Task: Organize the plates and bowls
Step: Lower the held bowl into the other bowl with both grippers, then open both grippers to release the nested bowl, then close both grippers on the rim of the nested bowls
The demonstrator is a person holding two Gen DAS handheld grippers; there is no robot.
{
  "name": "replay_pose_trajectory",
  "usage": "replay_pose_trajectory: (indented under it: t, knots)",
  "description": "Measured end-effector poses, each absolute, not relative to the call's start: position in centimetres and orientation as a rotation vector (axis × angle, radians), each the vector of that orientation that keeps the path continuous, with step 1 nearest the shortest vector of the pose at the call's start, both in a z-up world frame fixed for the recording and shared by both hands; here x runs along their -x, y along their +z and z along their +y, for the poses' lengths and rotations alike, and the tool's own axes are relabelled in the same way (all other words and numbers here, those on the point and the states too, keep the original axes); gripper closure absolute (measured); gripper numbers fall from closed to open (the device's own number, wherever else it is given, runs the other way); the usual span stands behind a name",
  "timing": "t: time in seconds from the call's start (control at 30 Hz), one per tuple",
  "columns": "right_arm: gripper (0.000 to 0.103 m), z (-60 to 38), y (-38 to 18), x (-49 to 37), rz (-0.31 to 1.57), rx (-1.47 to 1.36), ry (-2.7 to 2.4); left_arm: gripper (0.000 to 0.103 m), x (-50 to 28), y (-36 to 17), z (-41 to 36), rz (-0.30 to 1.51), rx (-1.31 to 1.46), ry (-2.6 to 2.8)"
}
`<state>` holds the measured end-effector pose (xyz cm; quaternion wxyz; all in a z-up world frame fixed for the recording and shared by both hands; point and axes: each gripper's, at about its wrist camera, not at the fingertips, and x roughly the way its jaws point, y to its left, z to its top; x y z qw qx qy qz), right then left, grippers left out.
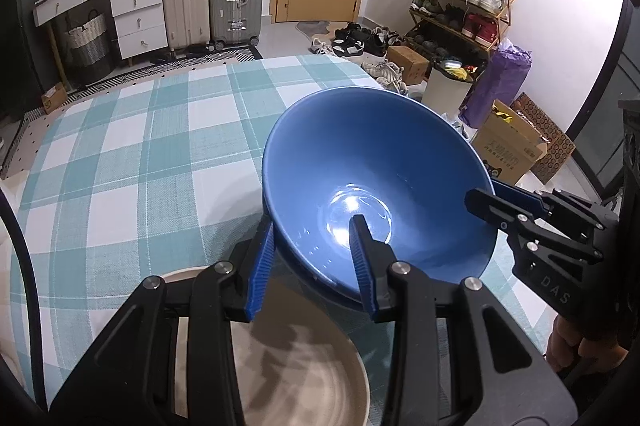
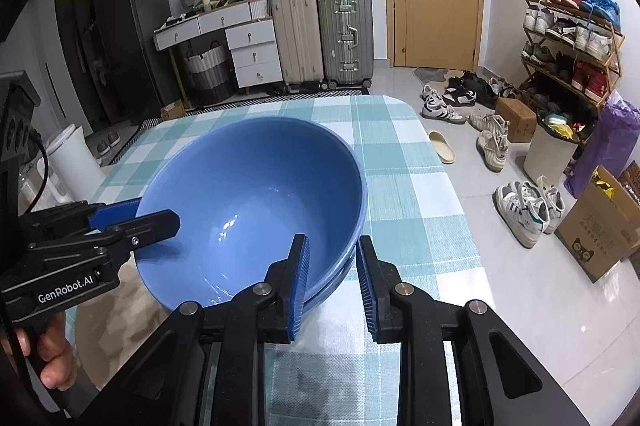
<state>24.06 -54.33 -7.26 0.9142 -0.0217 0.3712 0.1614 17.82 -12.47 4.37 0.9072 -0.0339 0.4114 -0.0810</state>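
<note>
1. I see the blue bowl (image 1: 380, 177) as glossy glazed ceramic, throwing back lamp glare.
2. My tabletop (image 1: 132, 145) wears matt woven checked cloth.
3. The left hand-held gripper (image 1: 316, 250) looks like matt black plastic with ribbed blue pads and metal pins.

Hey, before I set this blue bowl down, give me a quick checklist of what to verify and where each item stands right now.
1. Left tool clamped on the blue bowl rim, one finger inside, one outside: ok.
2. Right tool clamped on the opposite rim: ok.
3. Bowl empty: ok.
4. Bowl level: not ok, it tilts.
5. Beige plate lying under the left tool, near the bowl: cannot tell if the bowl clears it.
6. Checked tablecloth free ahead: ok.
</note>
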Motion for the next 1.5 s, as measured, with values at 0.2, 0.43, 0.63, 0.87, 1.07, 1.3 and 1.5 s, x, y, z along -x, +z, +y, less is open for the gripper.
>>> replay_pose_trajectory:
  t: [0.2,0.43,0.63,0.87,1.07,1.3,1.5]
  knots:
    - [0.079,-54.2,-7.5,-24.4,0.768,0.049,0.342,0.070,-18.2,3.7,-12.4,0.864,0.055,-0.154]
    - [0.077,-54.2,-8.0,-24.6,0.769,0.060,0.339,0.070,-18.4,3.4,-12.4,0.864,0.039,-0.152]
    - [0.076,-54.0,-8.3,-24.3,0.767,0.082,0.332,0.070,-18.5,3.1,-12.3,0.877,0.032,-0.146]
    - [0.066,-54.0,-8.5,-24.0,0.771,0.081,0.353,0.068,-18.6,2.6,-12.1,0.897,0.040,-0.149]
    - [0.046,-54.0,-8.5,-23.9,0.773,0.075,0.362,0.050,-18.6,2.6,-11.3,0.903,0.067,-0.134]
    - [0.019,-54.9,-8.2,-23.7,0.760,0.032,0.350,0.025,-18.5,3.0,-10.4,0.889,0.083,-0.112]
    - [0.008,-56.3,-8.5,-24.3,0.770,-0.036,0.329,0.012,-18.9,3.0,-10.0,0.892,0.098,-0.105]
